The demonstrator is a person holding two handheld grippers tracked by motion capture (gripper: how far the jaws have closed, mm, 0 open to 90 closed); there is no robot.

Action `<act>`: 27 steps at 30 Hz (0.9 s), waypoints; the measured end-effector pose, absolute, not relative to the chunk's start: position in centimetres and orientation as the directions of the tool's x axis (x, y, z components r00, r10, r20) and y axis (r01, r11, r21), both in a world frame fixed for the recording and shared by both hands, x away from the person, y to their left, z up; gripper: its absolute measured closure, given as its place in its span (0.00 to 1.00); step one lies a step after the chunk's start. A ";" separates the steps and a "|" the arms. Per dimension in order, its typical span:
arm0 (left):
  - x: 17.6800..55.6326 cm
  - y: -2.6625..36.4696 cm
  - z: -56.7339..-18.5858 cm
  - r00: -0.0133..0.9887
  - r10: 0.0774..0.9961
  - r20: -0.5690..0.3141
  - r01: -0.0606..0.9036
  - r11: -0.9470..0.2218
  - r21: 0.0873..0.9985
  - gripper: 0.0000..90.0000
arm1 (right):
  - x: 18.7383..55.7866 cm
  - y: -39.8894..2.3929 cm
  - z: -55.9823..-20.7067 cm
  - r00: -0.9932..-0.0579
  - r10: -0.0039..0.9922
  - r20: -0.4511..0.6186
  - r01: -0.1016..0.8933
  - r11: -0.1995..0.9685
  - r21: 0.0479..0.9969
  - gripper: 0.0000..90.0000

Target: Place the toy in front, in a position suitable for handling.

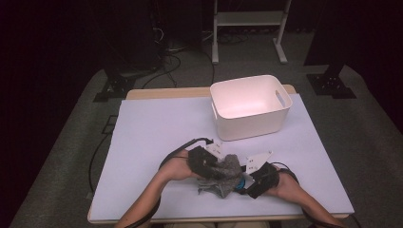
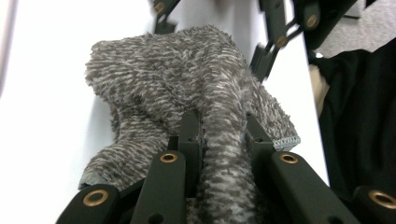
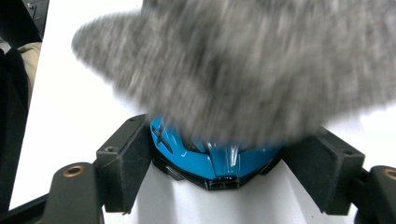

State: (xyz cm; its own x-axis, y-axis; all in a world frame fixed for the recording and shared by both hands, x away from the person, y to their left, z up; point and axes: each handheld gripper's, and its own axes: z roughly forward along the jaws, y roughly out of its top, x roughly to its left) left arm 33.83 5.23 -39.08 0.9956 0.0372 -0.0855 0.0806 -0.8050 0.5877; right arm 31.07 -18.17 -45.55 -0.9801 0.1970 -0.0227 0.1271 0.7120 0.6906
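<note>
A grey fuzzy sock (image 1: 230, 166) lies bunched between my two grippers near the table's front edge. My left gripper (image 1: 216, 169) is shut on it; in the left gripper view a fold of the sock (image 2: 177, 74) runs down between the closed jaws of the left gripper (image 2: 224, 128). My right gripper (image 1: 243, 182) faces it from the right and is shut on a blue toy car with a black rim (image 3: 219, 161). In the right gripper view the right gripper (image 3: 229, 164) has a pad against each side of the car, and the blurred sock (image 3: 243, 70) drapes over the car's far end.
A white plastic bin (image 1: 250, 107) with handle slots stands empty at the back of the table, right of centre. A pale sheet (image 1: 157, 133) covers the tabletop. Cables trail from both grippers. Dark floor, stands and a white frame lie beyond the table.
</note>
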 end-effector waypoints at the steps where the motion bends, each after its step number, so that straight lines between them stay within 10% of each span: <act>1: 33.9 5.8 -39.1 0.995 0.047 -0.086 0.088 -0.806 0.586 0.83 | 31.1 -18.2 -45.5 -0.980 0.196 -0.025 0.125 0.713 0.690 0.27; 15: 33.6 12.0 -39.1 0.982 0.164 -0.094 0.188 -0.801 0.569 0.82 | 31.1 -17.9 -45.4 -0.982 0.187 -0.034 0.113 0.722 0.683 0.27; 27: 33.8 8.0 -39.1 0.992 0.087 -0.097 0.127 -0.803 0.583 0.82 | 31.3 -17.6 -45.4 -0.984 0.174 -0.031 0.106 0.726 0.679 0.27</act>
State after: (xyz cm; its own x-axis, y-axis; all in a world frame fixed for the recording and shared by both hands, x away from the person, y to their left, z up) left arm 33.80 8.01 -39.10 0.9916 0.0865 -0.0966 0.1268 -0.8029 0.5825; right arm 31.26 -17.59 -45.38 -0.9843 0.1736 -0.0315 0.1063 0.7259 0.6795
